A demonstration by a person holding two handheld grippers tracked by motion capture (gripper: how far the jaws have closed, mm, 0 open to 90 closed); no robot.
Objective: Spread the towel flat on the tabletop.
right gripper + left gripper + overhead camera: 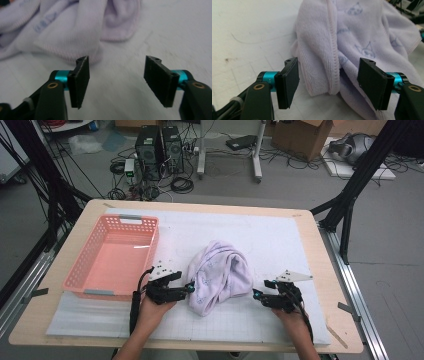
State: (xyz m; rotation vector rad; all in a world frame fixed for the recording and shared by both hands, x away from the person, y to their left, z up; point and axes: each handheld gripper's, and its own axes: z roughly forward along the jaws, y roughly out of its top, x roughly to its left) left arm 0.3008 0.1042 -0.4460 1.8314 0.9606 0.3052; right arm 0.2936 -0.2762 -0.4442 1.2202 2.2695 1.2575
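Black jaws of the left gripper (328, 82) stand apart, with a hemmed fold of one lilac towel (352, 37) lying between them; the pads do not press on the cloth. From above, this left gripper (189, 287) sits at the towel's left edge, held in the person's left hand (152, 312). The right gripper (116, 80) is also parted, its two jaws over bare white mat with nothing between them, and the towel's nearest fold lies just beyond the left jaw. In the high view the right gripper (256, 294) is just beside the towel's right edge, carried by the right hand (295, 317).

That single towel (218, 276), printed with faint blue cat faces, lies crumpled in a heap on the white gridded mat (280, 235), between the two grippers. One pink plastic basket (87, 262) stands to the left of it on the same mat, near the left gripper. Under the mat is one wooden table (336, 285).
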